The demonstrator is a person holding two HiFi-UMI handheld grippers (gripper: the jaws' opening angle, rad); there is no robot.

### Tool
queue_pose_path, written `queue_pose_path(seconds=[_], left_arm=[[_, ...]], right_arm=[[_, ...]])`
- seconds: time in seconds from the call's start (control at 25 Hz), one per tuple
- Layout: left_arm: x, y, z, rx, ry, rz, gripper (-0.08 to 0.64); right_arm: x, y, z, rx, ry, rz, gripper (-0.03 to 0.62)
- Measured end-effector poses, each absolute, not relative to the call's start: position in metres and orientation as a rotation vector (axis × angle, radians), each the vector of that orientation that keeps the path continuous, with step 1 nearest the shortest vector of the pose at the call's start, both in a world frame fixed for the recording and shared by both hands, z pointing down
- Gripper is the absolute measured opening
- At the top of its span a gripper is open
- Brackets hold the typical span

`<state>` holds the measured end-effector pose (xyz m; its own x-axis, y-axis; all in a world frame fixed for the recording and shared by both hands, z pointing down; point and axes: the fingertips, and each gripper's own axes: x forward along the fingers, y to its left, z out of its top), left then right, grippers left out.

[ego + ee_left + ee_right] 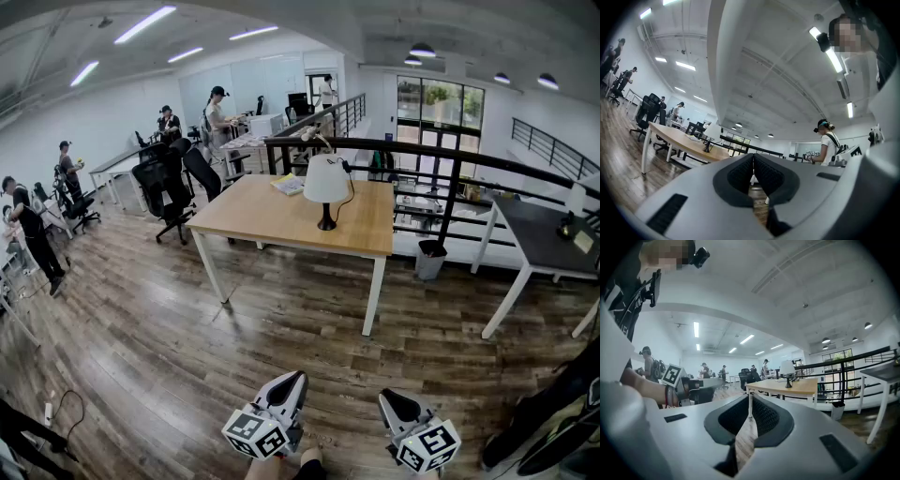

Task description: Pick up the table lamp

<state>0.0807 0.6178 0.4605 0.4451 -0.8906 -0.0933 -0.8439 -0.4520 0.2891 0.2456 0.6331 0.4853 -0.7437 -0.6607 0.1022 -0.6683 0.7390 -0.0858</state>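
The fingers [740, 176] of the left gripper [753, 159] are pressed fully together with nothing between them; the right gripper [750, 399] is likewise clenched on nothing, as its own view confirms. In the head view both grippers sit low at the near edge, left gripper [296, 377] and right gripper [386, 395], held roughly level over the wooden floor [187, 347]. The table lamp [326, 192] stands upright on the light wooden table [272, 216], toward its far right part and well apart from both grippers, with open floor between. A dark cord [352, 192] loops from beside the shade [324, 176] down toward the tabletop. Assessment: the task is at its approach stage, with no contact made. Recommendation: close the gap to the table first and spread the jaws of the working gripper before arrival, not at the lamp. The slim dark stem [326, 214] beneath the shade appears the soundest place to grip; the shade is likely to yield or tip under pressure. Come in level, centre the stem between the pads, close firmly, then lift straight up. The cord's run is not fully traceable, so lift slowly and watch for snagging. The other gripper could steady the base [326, 226] if the lamp leans.
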Motion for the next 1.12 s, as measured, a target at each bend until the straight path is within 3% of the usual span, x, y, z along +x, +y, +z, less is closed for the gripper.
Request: queue_pose_path(seconds=[0.64, 1.12], left_arm=[[0.012, 0.435, 0.465, 2.543, -1.433, -0.294, 0.011], [-0.014, 0.386, 0.477, 2.568, -1.349, -0.299, 0.011]], right_arm=[[0.138, 0.456, 0.495, 1.087, -2.85, 0.195, 0.046], [0.091, 0.397, 0.503, 1.068, -2.81, 0.183, 0.046]])
